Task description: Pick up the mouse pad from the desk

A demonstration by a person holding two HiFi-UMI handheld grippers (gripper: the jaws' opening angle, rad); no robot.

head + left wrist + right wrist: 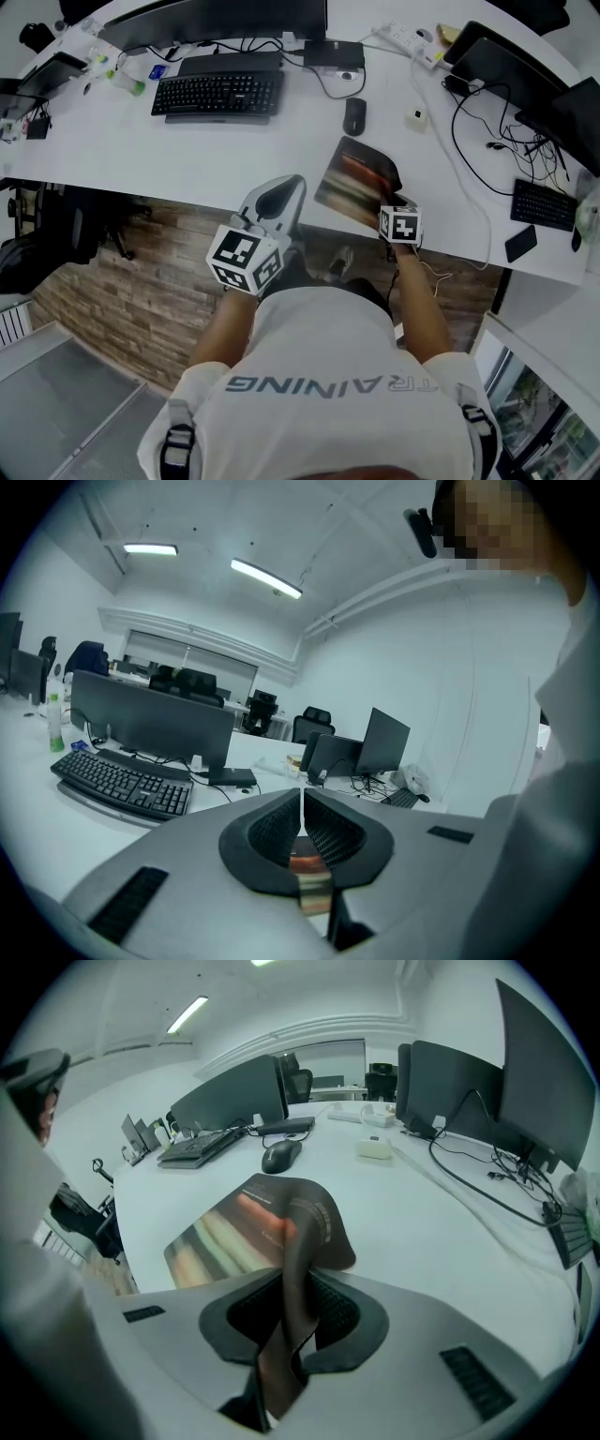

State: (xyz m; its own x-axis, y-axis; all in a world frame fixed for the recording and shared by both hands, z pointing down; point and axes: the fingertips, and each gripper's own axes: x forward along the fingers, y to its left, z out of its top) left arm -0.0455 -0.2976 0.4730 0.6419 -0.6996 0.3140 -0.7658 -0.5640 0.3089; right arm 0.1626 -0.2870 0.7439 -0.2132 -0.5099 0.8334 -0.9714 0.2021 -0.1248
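Note:
The mouse pad (pixel 354 178) is dark with blurred orange and grey streaks and lies at the near edge of the white desk (pixel 141 150). My right gripper (pixel 389 206) is at the pad's near right corner. In the right gripper view that corner of the mouse pad (pixel 248 1232) is folded up and pinched between the shut jaws of the right gripper (pixel 298 1288); the remainder rests on the desk. My left gripper (pixel 292 183) hovers just left of the pad at the desk edge. In the left gripper view the left gripper (pixel 302 803) is shut and holds nothing.
A black mouse (pixel 354 116) sits just beyond the pad, a black keyboard (pixel 218 94) farther left under a monitor (pixel 216 17). A small white box (pixel 416 118), cables (pixel 469 131) and dark screens (pixel 525 75) are on the right. Wooden floor (pixel 141 272) lies below the desk edge.

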